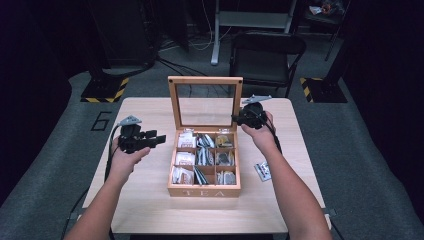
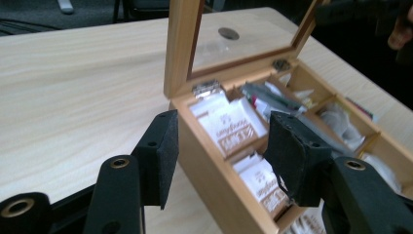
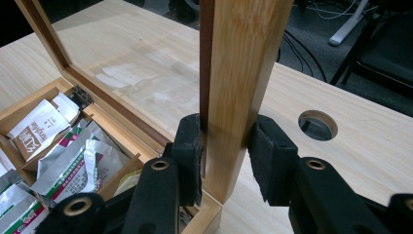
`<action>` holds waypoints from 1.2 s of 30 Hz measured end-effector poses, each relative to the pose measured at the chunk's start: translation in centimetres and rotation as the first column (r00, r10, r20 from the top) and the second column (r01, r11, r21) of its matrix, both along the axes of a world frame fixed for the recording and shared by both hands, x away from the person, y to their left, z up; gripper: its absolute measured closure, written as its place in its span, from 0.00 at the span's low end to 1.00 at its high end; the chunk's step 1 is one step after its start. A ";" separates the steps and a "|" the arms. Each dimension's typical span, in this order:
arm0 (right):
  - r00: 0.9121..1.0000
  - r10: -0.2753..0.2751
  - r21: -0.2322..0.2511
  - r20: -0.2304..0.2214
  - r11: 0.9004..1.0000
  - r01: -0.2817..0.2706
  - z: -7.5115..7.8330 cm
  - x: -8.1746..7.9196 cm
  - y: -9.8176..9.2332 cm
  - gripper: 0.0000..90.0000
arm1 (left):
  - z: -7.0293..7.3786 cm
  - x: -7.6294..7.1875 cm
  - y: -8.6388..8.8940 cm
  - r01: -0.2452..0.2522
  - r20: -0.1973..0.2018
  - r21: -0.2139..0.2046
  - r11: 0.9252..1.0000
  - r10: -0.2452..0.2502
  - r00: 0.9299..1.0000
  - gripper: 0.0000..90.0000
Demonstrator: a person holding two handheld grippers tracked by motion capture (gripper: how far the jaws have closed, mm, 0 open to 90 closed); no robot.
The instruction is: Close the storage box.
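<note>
The upright glass-paned lid (image 3: 243,83) of the wooden compartmented tea box (image 1: 204,190), mid-bench, is clamped by the right hand-held gripper (image 3: 225,161). The left hand-held gripper (image 2: 219,156) is held part-open, empty, beside the box.

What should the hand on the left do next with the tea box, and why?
Probably ease the left gripper down over the white tea bags at the near edge of the tea box. Its jaws stand open with nothing between them, and the right gripper is clamped on the upright lid.
</note>
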State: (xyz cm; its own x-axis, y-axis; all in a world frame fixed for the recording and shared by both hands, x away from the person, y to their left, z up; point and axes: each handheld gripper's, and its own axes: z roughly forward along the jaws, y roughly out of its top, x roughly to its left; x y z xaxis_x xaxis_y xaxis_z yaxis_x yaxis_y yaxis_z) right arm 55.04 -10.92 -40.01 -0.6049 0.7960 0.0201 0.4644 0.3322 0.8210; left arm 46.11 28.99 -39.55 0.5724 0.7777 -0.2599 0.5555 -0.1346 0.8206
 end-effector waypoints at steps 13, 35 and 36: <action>1.000 0.004 -0.009 0.031 1.000 -0.003 -0.1 -1.3 0.1 0.72 | 2.2 4.1 -1.8 -0.025 0.035 0.051 0.998 0.024 0.999 0.54; 0.999 0.012 0.012 0.044 1.000 -0.013 -0.4 -2.0 -0.1 0.71 | 3.1 5.7 -4.1 -0.019 0.077 0.043 0.999 0.016 0.997 0.64; 0.999 0.013 0.017 0.042 1.000 -0.013 -0.4 -2.1 -0.2 0.71 | 3.2 5.6 -4.2 -0.026 0.087 0.048 0.998 0.022 0.996 0.65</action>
State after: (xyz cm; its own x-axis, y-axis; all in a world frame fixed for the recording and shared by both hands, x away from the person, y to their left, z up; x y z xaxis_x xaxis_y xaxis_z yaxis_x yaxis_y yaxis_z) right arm 52.99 -11.09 -40.46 -0.6157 0.7879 0.0083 0.4256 0.3237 0.8450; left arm 51.76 24.82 -36.37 0.5721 0.8021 -0.1714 0.4864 -0.1635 0.8583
